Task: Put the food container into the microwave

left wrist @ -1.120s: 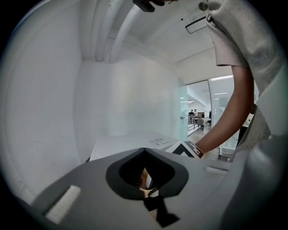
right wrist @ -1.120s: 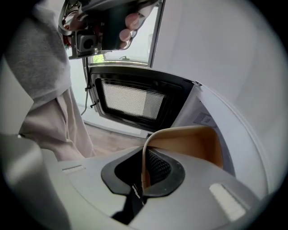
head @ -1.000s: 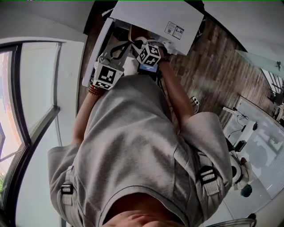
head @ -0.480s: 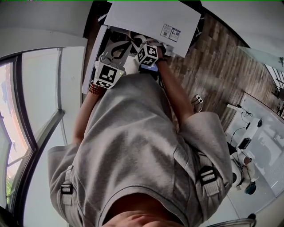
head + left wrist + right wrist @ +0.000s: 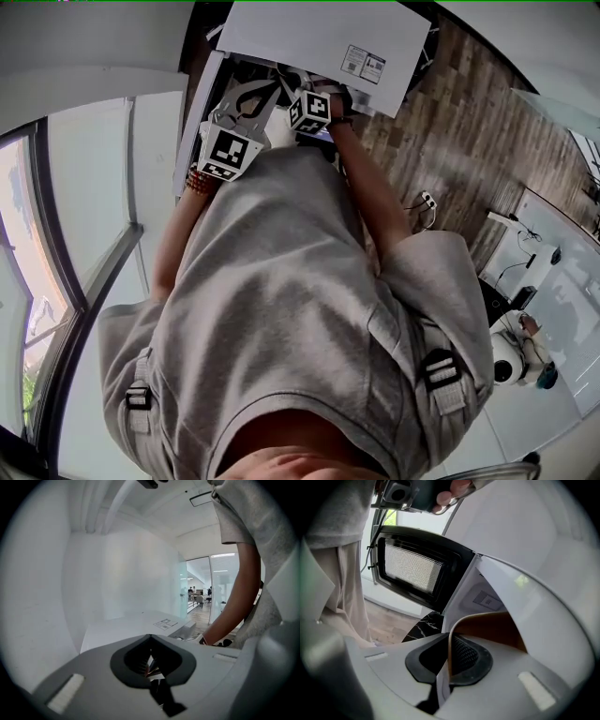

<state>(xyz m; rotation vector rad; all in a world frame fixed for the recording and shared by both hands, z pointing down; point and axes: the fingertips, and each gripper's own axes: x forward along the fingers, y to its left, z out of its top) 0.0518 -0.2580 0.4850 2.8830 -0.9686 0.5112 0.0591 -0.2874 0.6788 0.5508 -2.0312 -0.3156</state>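
The food container (image 5: 487, 627) is a paper tub, tan inside and white outside. Its rim stands between the jaws of my right gripper (image 5: 449, 660), which is shut on it. The white microwave (image 5: 319, 42) is at the top of the head view, and its black-framed door (image 5: 415, 569) with a mesh window hangs open. My left gripper (image 5: 149, 665) has its pads closed against a thin pale, reddish edge, apparently the same container. In the head view both marker cubes, left (image 5: 223, 153) and right (image 5: 312, 111), sit at the microwave's front, and the container is hidden there.
The person's grey-clad torso (image 5: 281, 309) fills most of the head view. Wooden floor (image 5: 450, 131) lies to the right, with a power strip (image 5: 427, 202) on it. A window wall (image 5: 56, 234) runs along the left. The microwave's labelled top (image 5: 164, 623) shows beyond the left jaws.
Both grippers have edged a little farther toward the microwave. The head camera has shifted slightly, and both holds look unchanged.
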